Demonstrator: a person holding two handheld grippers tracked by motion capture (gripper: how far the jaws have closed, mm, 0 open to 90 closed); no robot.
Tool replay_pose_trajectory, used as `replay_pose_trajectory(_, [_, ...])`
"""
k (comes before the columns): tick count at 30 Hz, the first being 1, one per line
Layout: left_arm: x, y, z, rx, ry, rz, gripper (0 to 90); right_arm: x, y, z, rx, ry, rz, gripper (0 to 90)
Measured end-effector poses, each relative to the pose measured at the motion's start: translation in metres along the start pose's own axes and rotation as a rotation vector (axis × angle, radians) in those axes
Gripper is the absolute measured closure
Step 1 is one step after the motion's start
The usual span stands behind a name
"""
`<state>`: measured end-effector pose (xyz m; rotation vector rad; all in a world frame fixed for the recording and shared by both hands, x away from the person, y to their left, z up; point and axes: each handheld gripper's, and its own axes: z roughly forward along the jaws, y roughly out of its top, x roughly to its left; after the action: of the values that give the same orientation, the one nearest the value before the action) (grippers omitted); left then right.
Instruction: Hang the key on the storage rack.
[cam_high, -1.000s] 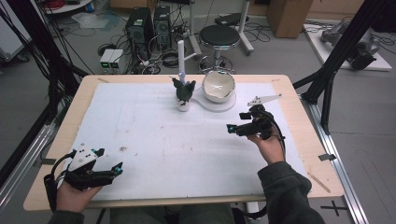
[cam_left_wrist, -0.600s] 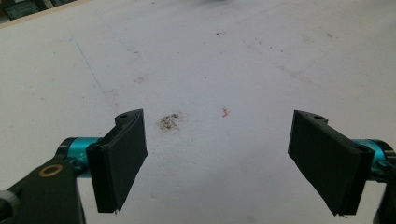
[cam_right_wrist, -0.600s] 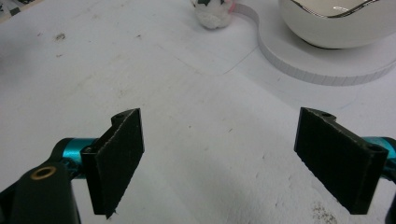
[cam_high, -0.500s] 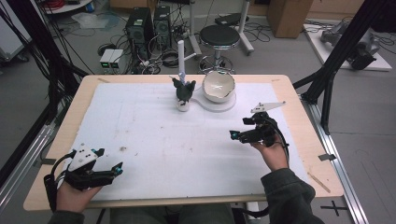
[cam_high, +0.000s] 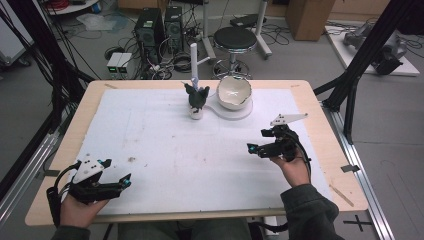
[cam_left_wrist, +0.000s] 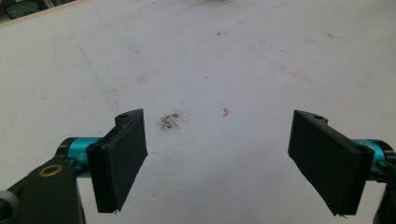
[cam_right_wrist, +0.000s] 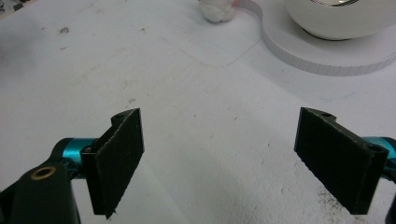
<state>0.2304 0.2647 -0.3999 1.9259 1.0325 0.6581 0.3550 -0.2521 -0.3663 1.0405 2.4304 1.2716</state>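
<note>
- The right gripper (cam_high: 256, 148) is wide open and holds nothing.
- The bowl (cam_high: 234, 92) stands on its white base at 11 o'clock from it, well apart.
- The left gripper (cam_high: 125, 181) is wide open too, empty.

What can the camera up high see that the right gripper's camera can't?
From the high view alone: the left gripper, both hands, a dark plant-like figure with a white stick rising above it, and the stool beyond the table. From the right gripper view alone: its black pads up close, spread wide with nothing between. Both share the white bowl on its flat white base and the white table cover.
</note>
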Motion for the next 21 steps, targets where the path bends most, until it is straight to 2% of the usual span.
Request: replay_pose_trajectory(21, [-0.001,0.0,0.0,0.002,0.006,0.001,19.9,-0.003,-0.023,-0.012,-0.013,-0.02,0.019,14.1])
